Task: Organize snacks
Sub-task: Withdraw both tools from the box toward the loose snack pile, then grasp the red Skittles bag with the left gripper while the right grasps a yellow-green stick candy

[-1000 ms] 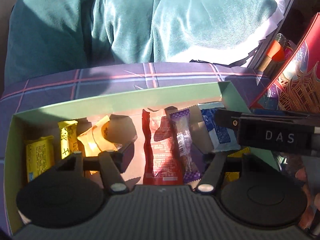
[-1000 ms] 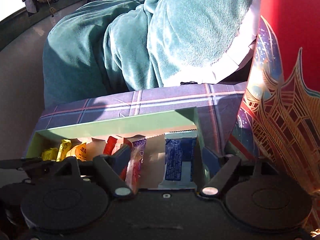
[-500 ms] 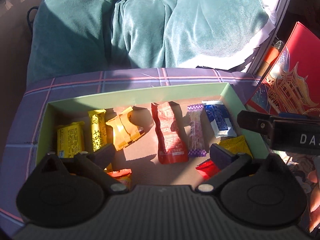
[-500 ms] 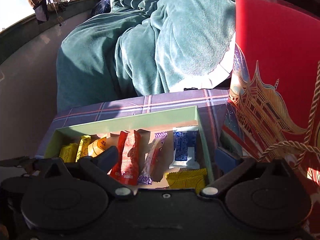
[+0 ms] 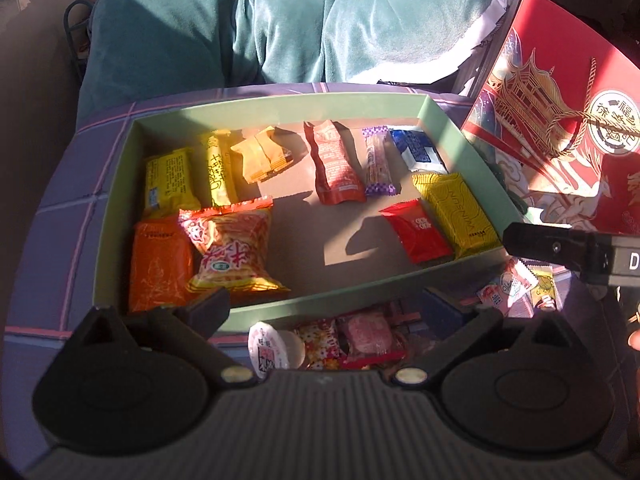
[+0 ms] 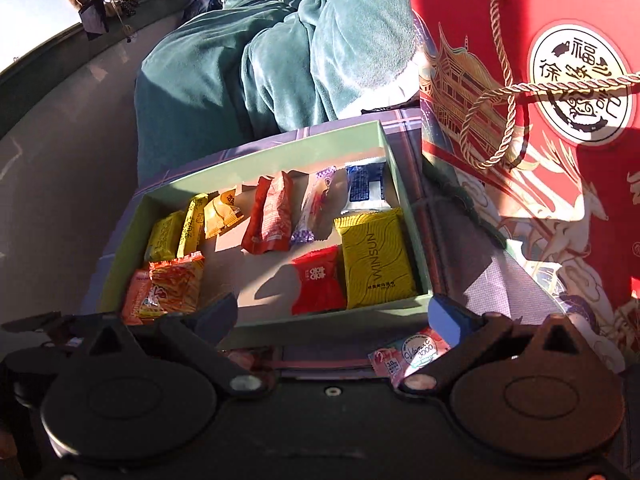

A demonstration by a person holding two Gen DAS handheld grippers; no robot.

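Observation:
A pale green box point(image 5: 280, 102) point(image 6: 348, 132) on a plaid cloth holds several wrapped snacks: yellow bars point(image 5: 172, 182) at the left, an orange pack point(image 5: 160, 264), a striped pack point(image 5: 232, 254), a red pouch point(image 5: 334, 168), a purple bar point(image 5: 378, 166), a blue pack point(image 5: 416, 150), a red pack point(image 5: 416, 232) point(image 6: 318, 280) and a yellow pack point(image 5: 456, 210) point(image 6: 374, 256). My left gripper point(image 5: 326, 308) stands open over the box's near wall, nothing between its fingers. My right gripper point(image 6: 332, 310) is open and empty too, above the same wall. Loose snacks point(image 5: 344, 342) lie in front of the box.
A red gift bag point(image 5: 560, 112) point(image 6: 540, 140) with a rope handle stands to the right of the box. More loose sachets point(image 5: 516, 288) point(image 6: 412, 354) lie by the box's near right corner. A teal blanket point(image 5: 320, 20) is heaped behind. The right gripper's body point(image 5: 568, 248) juts in at right.
Both grippers have drawn back and up out of the box and spread their fingers wider. The whole box and the loose snacks in front of it now show.

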